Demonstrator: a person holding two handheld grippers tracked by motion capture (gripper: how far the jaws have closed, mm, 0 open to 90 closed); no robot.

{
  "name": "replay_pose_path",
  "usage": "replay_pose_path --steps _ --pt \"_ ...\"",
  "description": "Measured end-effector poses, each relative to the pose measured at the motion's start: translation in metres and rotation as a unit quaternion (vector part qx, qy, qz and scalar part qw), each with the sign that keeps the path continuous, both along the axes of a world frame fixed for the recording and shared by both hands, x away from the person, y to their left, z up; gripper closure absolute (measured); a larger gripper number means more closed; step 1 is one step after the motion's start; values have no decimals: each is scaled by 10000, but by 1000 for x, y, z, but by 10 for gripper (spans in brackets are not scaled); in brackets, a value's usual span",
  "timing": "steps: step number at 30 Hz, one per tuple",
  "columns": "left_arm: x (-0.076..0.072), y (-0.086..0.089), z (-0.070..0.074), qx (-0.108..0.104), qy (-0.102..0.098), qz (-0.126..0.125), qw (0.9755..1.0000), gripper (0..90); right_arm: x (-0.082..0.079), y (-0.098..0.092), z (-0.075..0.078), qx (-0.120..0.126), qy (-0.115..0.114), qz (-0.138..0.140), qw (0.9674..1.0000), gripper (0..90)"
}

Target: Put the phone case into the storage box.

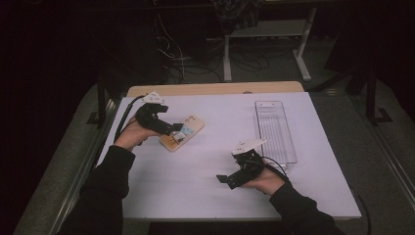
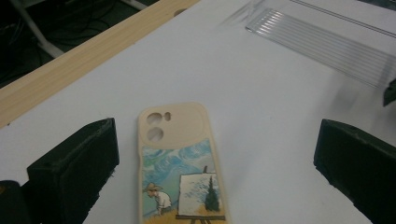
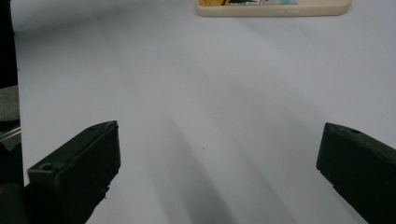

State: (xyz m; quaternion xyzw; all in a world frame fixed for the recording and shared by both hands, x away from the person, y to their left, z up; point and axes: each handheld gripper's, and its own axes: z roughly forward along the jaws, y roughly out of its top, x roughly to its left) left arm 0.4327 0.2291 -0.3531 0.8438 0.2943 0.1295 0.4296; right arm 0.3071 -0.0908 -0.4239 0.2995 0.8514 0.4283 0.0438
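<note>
Phone case (image 2: 180, 163), cream-rimmed with a painted scene, lying flat and face-up on the white table (image 1: 205, 171), camera cutout pointing away from the left gripper (image 1: 172, 128). Sits between that gripper's two black jaws but off-centre: near edge just beside the left jaw, well apart from the right one. Jaws spread wide, holding nothing. Best to shift sideways until the case is centred between the pads, then come down low enough for the pads to meet the long side edges, not the painted top. A thin, flat thing, so probably little rim to bite on; worth closing slowly and keeping the jaws square to the long edges to avoid skating it across the smooth sheet. Whether the pads already touch the table, hard to tell in this dim light.

Right gripper (image 1: 235, 178) resting near the table's front edge, likewise wide open and empty, the case well ahead of its jaws. Clear ribbed tray (image 1: 275, 129) lying beyond and beside the right gripper, apart from the case.
</note>
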Motion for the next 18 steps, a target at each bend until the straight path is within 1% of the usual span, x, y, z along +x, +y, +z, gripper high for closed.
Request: replay_pose_path --steps 1,2,4,5,6,7,8,9,10,11,12,13,14,15,16,17,18 --pt "0 0 0 0 0 0 10000 0 0 0 0 0 0 0 10000 0" --pt "6 0 2 -27 20 43 10000 0 0 0 0 1 -11 12 10000 0" --pt "8 0 2 -60 19 85 9999 0 0 0 0 -1 6 0 10000 0" --pt "10 -1 3 16 25 98 9999 0 0 0 0 -5 6 1 10000 0" --pt "15 -2 5 -13 16 171 9999 0 0 0 0 -5 22 -11 10000 0" --pt "15 -2 5 -13 16 171 9999 0 1 0 -1 -14 -37 19 10000 0" --pt "17 -3 6 -32 18 172 9998 0 1 0 -1 -14 -37 19 10000 0" --pt "20 -3 7 -9 -2 169 9999 0 1 -1 -1 -29 -98 46 9999 0" --pt "22 -4 9 0 -8 198 9998 0 0 0 0 -3 31 -13 10000 0" --pt "24 -5 9 3 -2 200 9998 0 0 0 0 -3 31 -13 10000 0" --pt "25 -5 11 56 4 215 9998 0 1 0 -1 -19 -76 33 10000 0" --pt "28 -7 12 37 40 279 9996 0 1 0 -1 -18 -82 34 10000 0" --pt "28 -7 12 37 40 279 9996 0 1 0 -1 -18 -82 34 10000 0" --pt "30 -7 12 148 10 262 9995 0 1 0 -1 -18 -79 32 10000 0" --pt "31 -7 12 177 45 322 9993 0 1 0 -1 -18 -79 32 10000 0" --pt "33 -7 12 173 53 346 9992 0 0 0 -1 -5 -24 8 10000 0" --pt "34 -8 11 131 72 399 9991 0 1 0 -1 -17 -79 33 10000 0"
